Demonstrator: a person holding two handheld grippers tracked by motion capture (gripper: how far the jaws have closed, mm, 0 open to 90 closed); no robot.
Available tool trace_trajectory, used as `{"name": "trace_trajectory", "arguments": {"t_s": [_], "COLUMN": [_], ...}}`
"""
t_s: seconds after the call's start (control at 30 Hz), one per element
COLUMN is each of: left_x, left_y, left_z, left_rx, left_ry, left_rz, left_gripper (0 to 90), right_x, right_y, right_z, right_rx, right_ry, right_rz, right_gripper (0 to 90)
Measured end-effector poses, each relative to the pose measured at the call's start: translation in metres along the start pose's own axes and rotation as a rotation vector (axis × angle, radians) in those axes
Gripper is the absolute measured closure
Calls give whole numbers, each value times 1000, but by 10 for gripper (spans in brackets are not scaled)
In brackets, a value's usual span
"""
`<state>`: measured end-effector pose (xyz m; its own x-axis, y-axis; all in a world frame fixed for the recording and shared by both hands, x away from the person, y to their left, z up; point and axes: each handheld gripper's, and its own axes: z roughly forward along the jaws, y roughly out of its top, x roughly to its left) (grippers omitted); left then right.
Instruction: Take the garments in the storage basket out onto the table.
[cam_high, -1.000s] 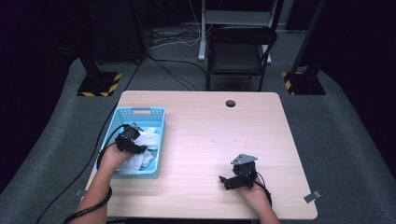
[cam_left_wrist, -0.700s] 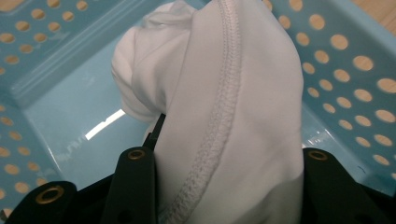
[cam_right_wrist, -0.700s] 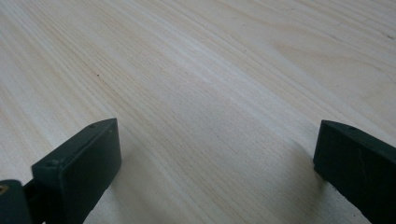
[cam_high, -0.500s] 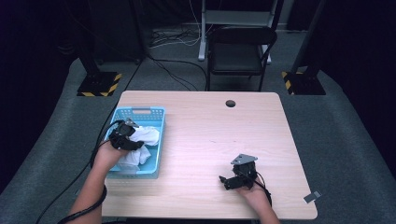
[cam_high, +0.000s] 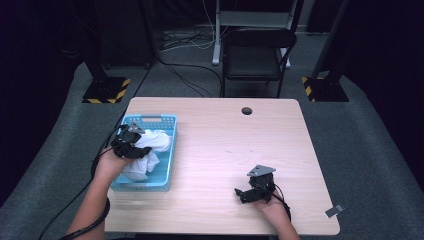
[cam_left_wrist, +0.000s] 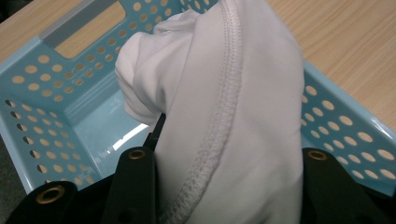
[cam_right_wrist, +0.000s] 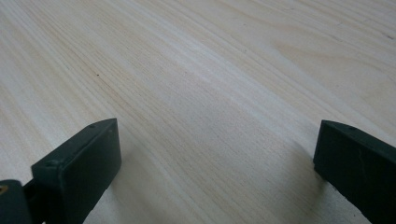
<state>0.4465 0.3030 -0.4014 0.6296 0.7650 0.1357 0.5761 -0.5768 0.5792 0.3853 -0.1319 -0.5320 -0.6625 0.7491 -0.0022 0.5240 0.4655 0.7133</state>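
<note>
Dark room, grey carpet, one pale wooden table with one black chair beyond its far edge. One blue perforated basket sits at the table's left side; everything else is placed from it.

Change since a second ago: the left tongs have risen from low inside the basket to above its far end, and the white garment has come up with them. In the left gripper view the cloth, its stitched hem showing, fills the gap between the jaws, which are clamped on it. Its lower folds hang down into the basket. Judgement: the lift-out is under way but not finished; the cloth has not cleared the rim.

The right tongs, well to the right of the basket, rest low over bare table, jaws wide apart, holding nothing, unmoved.

Count: one basket, one garment as far as can be told, two tongs.
</note>
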Motion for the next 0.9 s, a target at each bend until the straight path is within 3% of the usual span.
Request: {"name": "trace_trajectory", "arguments": {"t_s": [0.4,0.9], "left_x": [-8,-25], "left_y": [7,20], "left_z": [-14,-16], "left_rx": [-54,-122], "left_ry": [-10,-52], "left_rz": [17,40], "left_gripper": [577,579], "right_x": [0,0], "right_y": [0,0], "right_z": [0,0], "right_rx": [0,-2], "right_ry": [0,4], "right_rz": [0,5], "right_gripper": [2,2]}}
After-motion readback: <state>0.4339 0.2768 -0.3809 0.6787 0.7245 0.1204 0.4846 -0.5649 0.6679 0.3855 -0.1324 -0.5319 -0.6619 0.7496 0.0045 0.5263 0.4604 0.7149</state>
